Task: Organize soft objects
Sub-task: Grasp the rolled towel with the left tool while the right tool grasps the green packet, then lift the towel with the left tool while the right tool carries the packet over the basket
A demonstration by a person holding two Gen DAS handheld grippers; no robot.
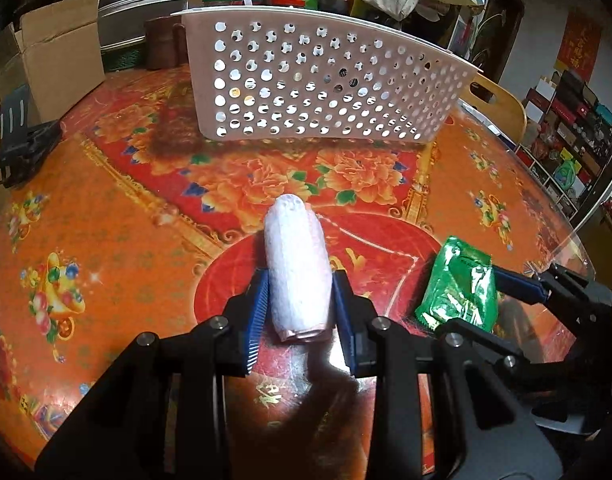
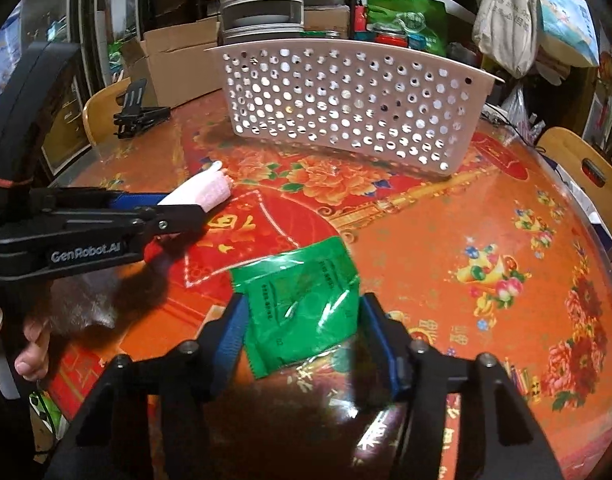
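The left tongs [image 1: 298,312] pinch a white roll [image 1: 297,268]; the right tongs [image 2: 302,334] squeeze a green packet [image 2: 302,304] low over the table [image 2: 445,220]. The basket [image 2: 345,104] waits at twelve o'clock. That slick packet could slip out mid-carry.

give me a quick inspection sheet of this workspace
surface: round table, red-orange floral cover under clear sheet
job's things: white towel roll; green packet; white perforated basket at the far side
clutter: black folding stand
grippers: left claw shut on the roll; right claw around the packet, pads at its edges
cables: nothing seen
surroundings: cardboard boxes, hanging bags, wooden chairs
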